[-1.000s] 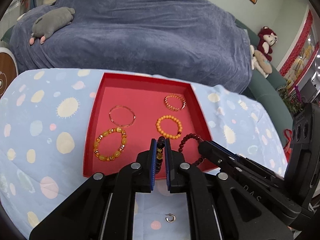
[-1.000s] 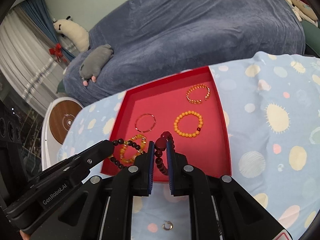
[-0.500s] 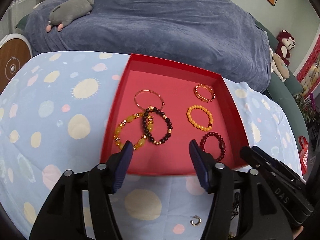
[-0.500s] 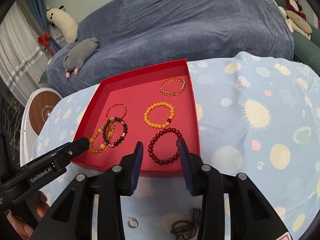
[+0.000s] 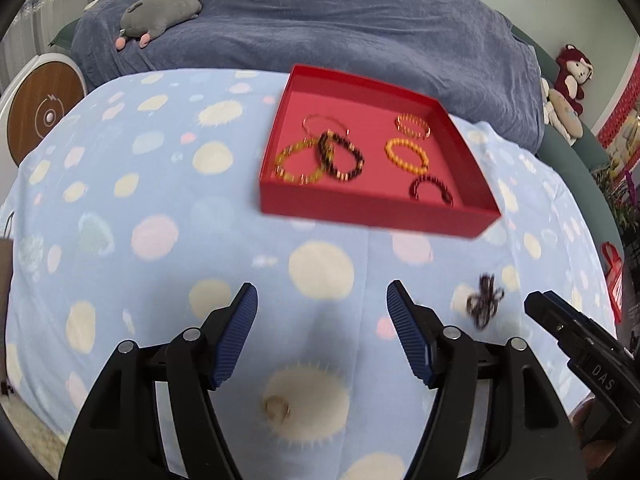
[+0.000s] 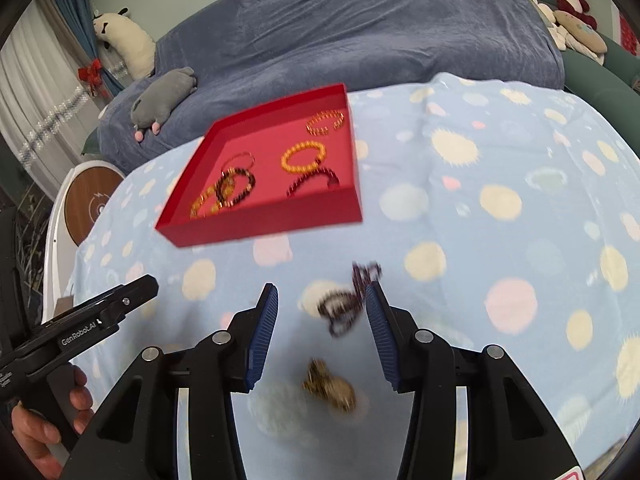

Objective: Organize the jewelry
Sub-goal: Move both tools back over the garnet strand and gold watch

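Note:
A red tray (image 5: 360,208) (image 6: 260,224) on the spotted blue cloth holds several bracelets: a dark beaded one (image 5: 340,156) lying over a yellow one (image 5: 296,164), an orange one (image 5: 406,154), a dark red one (image 5: 430,190) and thin gold ones. My left gripper (image 5: 322,336) is open and empty over the cloth, with a small gold ring (image 5: 276,408) just below it. My right gripper (image 6: 322,330) is open, with a tangled dark bead string (image 6: 348,300) between its fingers and a gold clump (image 6: 330,386) nearer.
A blue-covered sofa (image 5: 320,20) with a grey plush (image 5: 160,8) stands behind the table. A round white and wood device (image 5: 40,112) is at the left. Plush toys (image 5: 568,72) sit at the right.
Both grippers opened and let go of their bracelets in the tray, then pulled back toward the near edge. The dark bead string and gold pieces came into view.

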The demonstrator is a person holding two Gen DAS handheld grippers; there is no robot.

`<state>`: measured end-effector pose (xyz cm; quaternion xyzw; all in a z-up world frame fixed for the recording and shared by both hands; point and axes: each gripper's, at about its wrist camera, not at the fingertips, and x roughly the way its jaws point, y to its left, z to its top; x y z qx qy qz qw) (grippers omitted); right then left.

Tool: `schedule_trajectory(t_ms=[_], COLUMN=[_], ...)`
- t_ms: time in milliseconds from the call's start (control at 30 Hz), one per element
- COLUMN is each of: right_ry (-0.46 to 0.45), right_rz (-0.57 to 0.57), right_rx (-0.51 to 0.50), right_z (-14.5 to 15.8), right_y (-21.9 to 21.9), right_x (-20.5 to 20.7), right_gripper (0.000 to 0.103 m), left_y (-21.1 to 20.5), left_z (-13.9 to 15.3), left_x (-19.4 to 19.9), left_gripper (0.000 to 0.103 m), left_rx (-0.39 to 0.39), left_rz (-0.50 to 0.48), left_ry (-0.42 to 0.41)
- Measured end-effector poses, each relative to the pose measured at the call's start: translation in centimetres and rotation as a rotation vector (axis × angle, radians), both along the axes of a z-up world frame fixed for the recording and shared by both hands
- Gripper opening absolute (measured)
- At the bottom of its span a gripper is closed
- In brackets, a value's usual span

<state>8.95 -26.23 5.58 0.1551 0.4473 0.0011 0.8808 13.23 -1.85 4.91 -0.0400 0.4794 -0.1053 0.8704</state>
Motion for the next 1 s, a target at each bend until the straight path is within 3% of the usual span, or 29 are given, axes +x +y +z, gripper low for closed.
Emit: schedule_trajectory(t_ms=[467,1000], right_ry=[0.078,0.077], right_rz=[-0.001,0.022], right_rx=[-0.009,-0.053], right_z=[-3.0,-3.7], right_y=[1.3,2.6], right_x=[-8.1,-9.0], right_gripper=[0.045,0.045], left_y=[3.1,4.5], left_z=[-2.8,-4.0], left_x=[-8.1,-9.8], left_gripper=[0.064,0.066], left_rx=[0.049,0.070], left_rz=[0.012,0.055], left_ry=[0.046,0.060])
